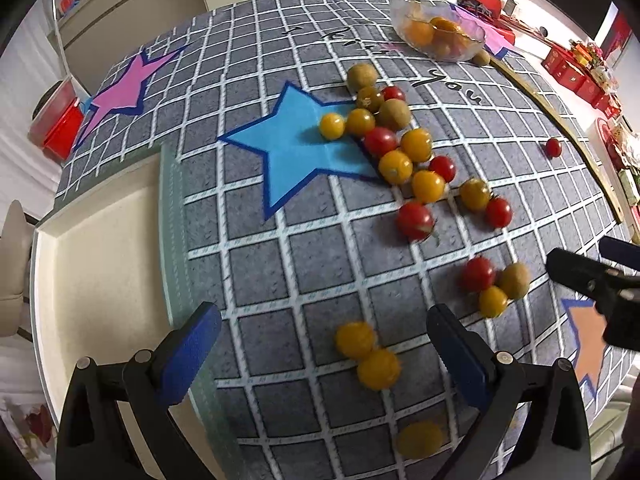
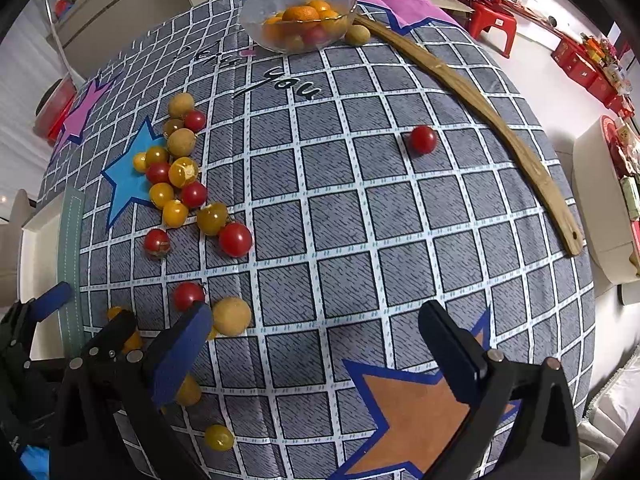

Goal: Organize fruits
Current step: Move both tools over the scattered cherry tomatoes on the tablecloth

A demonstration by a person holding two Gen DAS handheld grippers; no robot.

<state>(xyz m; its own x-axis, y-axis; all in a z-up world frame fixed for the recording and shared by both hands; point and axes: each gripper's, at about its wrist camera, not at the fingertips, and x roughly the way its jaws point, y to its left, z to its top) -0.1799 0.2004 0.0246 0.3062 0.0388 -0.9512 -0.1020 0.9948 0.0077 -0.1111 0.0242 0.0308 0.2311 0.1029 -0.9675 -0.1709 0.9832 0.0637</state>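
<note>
Red and yellow cherry tomatoes and brown longans lie scattered on a grey grid tablecloth, most in a cluster by the blue star. My left gripper is open and empty above two yellow tomatoes. My right gripper is open and empty; a longan and a red tomato lie by its left finger. A glass bowl at the far edge holds oranges and small fruits. A lone red tomato lies apart.
A long wooden stick lies along the cloth's right side. A longan rests beside the bowl. A cream tray sits at the table's left edge. Red stools and boxes stand beyond the table. The right gripper shows in the left wrist view.
</note>
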